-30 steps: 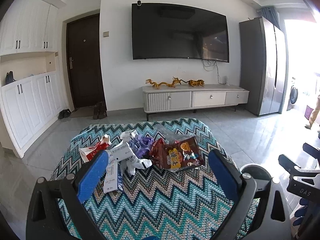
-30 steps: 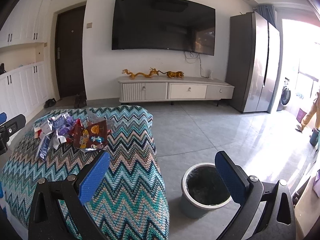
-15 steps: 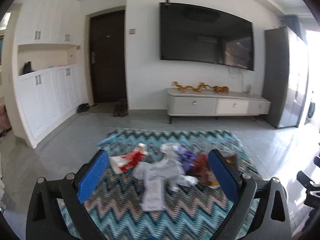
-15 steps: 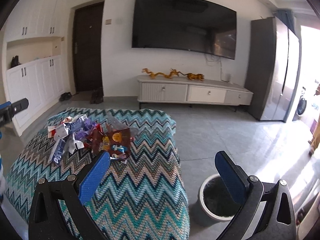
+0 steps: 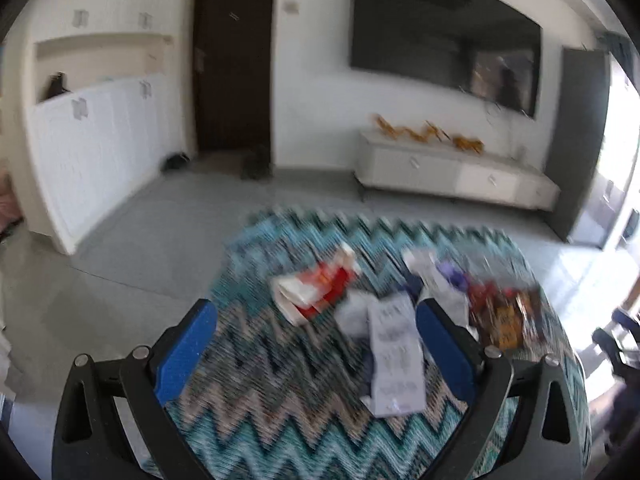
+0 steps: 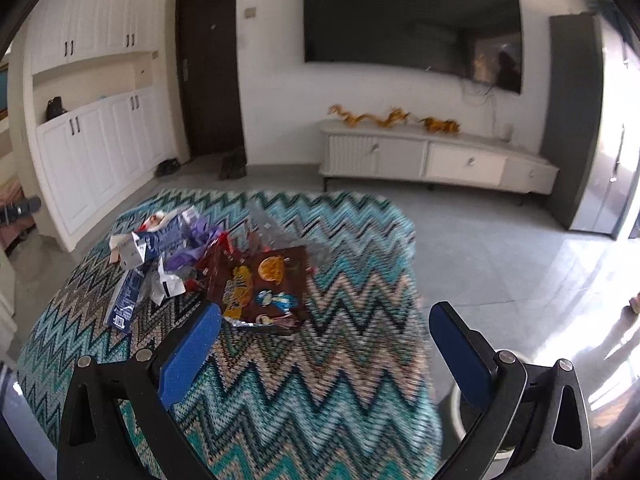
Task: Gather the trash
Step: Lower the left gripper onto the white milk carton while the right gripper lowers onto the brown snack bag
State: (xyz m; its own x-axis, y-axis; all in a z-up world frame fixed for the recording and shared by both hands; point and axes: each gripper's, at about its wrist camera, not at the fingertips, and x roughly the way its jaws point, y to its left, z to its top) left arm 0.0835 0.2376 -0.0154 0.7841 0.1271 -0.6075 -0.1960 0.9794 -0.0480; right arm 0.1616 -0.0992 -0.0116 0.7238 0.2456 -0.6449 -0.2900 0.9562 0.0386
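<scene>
Wrappers litter the zigzag cloth — blurry, apparently untouched — both hand-held grippers spread, empty.

— What differs from a second ago?
— The left gripper swings left; the red-and-white wrapper now sits between its open fingers.
— And the right one?
— The right gripper also turns left, over the cloth; the bin slides behind its finger.
</scene>
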